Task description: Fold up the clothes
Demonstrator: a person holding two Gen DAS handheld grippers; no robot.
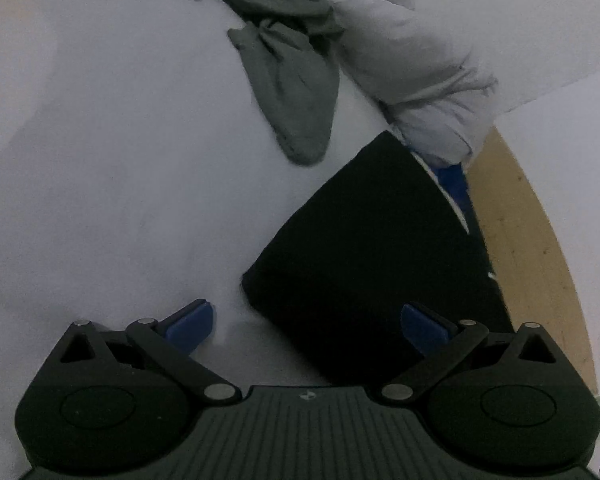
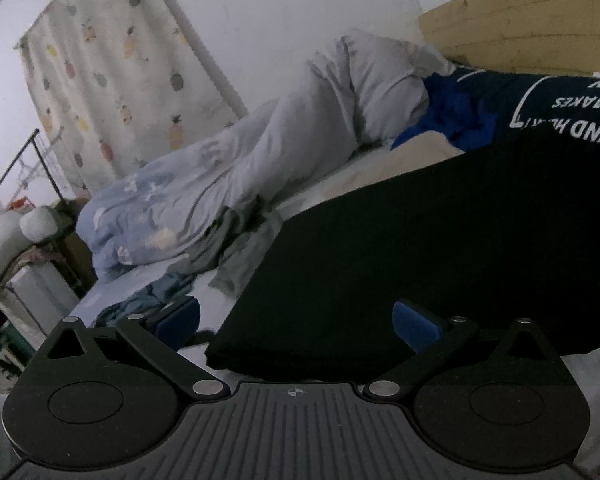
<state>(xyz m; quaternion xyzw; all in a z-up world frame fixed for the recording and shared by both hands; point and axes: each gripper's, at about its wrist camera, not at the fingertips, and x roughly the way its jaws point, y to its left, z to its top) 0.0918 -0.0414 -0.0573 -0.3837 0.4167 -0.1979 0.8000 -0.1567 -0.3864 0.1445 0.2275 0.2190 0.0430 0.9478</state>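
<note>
A folded black garment [image 1: 372, 248] lies flat on the white bed sheet [image 1: 112, 168]; it also fills the right half of the right wrist view [image 2: 440, 248]. My left gripper [image 1: 306, 322] is open and empty, hovering over the garment's near corner, its right blue pad over the cloth. My right gripper [image 2: 296, 322] is open and empty at the garment's near edge. A grey-green garment [image 1: 292, 92] lies crumpled beyond the black one, also in the right wrist view [image 2: 240, 252].
A pale grey quilt [image 1: 412, 56] is bunched along the back [image 2: 284, 152]. A navy shirt with white lettering [image 2: 548, 112] and blue cloth [image 2: 456, 116] lie by the wooden headboard [image 2: 532, 24]. A blue-grey garment [image 2: 148, 300] lies near the bed edge.
</note>
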